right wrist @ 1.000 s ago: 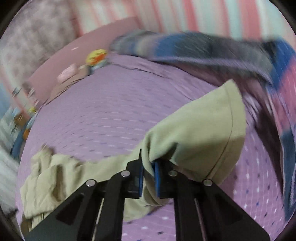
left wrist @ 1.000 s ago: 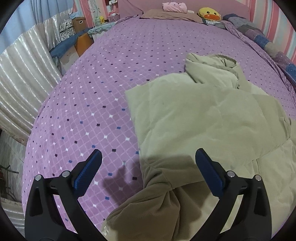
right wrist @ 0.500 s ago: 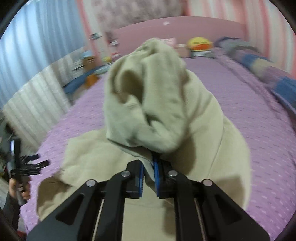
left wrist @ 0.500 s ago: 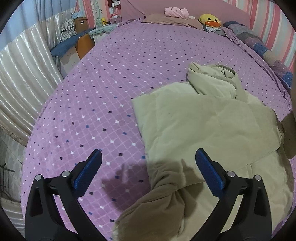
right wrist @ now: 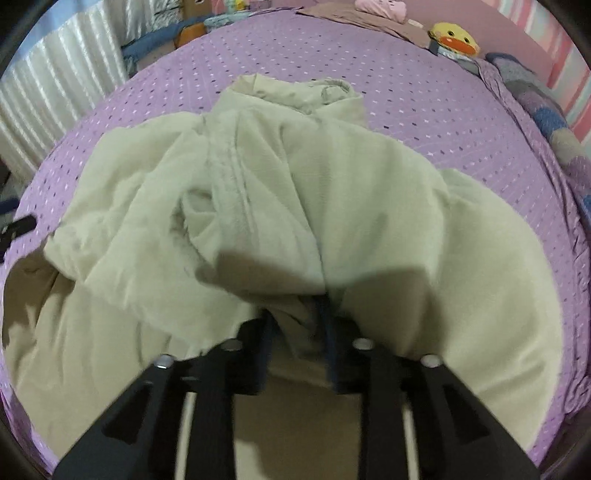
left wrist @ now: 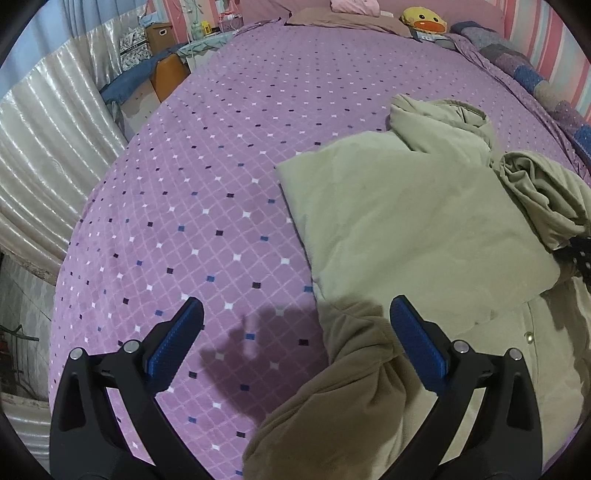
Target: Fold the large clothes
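A large olive-beige coat (left wrist: 406,221) lies on the purple bed, its left side folded flat over the body and its hood bunched at the far end. My left gripper (left wrist: 295,332) is open and empty, hovering above the coat's twisted near sleeve (left wrist: 354,369). In the right wrist view the coat (right wrist: 258,184) fills the middle. My right gripper (right wrist: 299,325) has its jaws parted a little with the coat's right sleeve draped between and over them. That sleeve bundle (left wrist: 543,199) also shows at the right edge of the left wrist view.
The purple dotted bedspread (left wrist: 203,203) stretches left and far. A yellow duck plush (left wrist: 423,20) and pink pillow (left wrist: 354,5) sit at the headboard. Rolled blue-grey blankets (right wrist: 546,118) line the right side. A curtain (left wrist: 48,147) and boxes stand off the left edge.
My right gripper swung the right sleeve up and over onto the coat's body, and its jaws have parted. The left gripper has stayed open, drifting slightly.
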The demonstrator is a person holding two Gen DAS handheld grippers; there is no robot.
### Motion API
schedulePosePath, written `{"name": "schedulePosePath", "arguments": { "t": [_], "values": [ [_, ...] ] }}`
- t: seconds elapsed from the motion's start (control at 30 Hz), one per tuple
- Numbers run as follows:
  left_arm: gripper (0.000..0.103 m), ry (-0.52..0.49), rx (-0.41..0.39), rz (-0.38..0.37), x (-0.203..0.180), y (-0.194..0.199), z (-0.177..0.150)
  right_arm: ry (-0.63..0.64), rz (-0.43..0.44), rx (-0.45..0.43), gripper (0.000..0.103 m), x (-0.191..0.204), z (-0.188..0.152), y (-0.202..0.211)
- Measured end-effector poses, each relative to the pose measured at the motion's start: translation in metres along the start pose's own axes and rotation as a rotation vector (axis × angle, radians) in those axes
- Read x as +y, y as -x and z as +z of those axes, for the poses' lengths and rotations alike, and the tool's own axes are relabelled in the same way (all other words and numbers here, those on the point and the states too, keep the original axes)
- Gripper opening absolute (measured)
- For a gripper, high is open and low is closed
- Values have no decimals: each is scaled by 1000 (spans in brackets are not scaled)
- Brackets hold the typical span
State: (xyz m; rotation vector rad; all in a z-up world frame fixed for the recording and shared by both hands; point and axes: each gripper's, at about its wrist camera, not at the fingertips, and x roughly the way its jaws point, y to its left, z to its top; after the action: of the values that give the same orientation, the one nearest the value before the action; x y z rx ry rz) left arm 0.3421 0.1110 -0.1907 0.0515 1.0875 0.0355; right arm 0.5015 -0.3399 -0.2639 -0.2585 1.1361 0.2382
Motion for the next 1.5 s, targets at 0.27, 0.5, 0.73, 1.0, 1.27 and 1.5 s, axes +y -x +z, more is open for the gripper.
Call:
{"name": "schedulePosePath", "arguments": {
  "t": [0.27,0.5,0.73,1.0,1.27,1.5],
  "values": [
    [100,-68,-47,-36,-42,21,11,38,-85,-112,71,-22,-30,69],
    [100,-148,-81,-174,-131,44,47,-286,-111,-148,72,-146,-54,110],
    [99,-245,21,-287,-241,18,75,-655,191,-45,70,-214,-64,49],
    [11,-272,158,-260,-260,-33,65,-576,138,-58,16,-185,-58,37],
    [7,-250,-45,-147,-186,49,55,-231,-15,-217,12,-86,-6,109],
    [10,-154,18,-29,-74,21,14,-28,-24,-53,12,8,27,44]
  ]
}}
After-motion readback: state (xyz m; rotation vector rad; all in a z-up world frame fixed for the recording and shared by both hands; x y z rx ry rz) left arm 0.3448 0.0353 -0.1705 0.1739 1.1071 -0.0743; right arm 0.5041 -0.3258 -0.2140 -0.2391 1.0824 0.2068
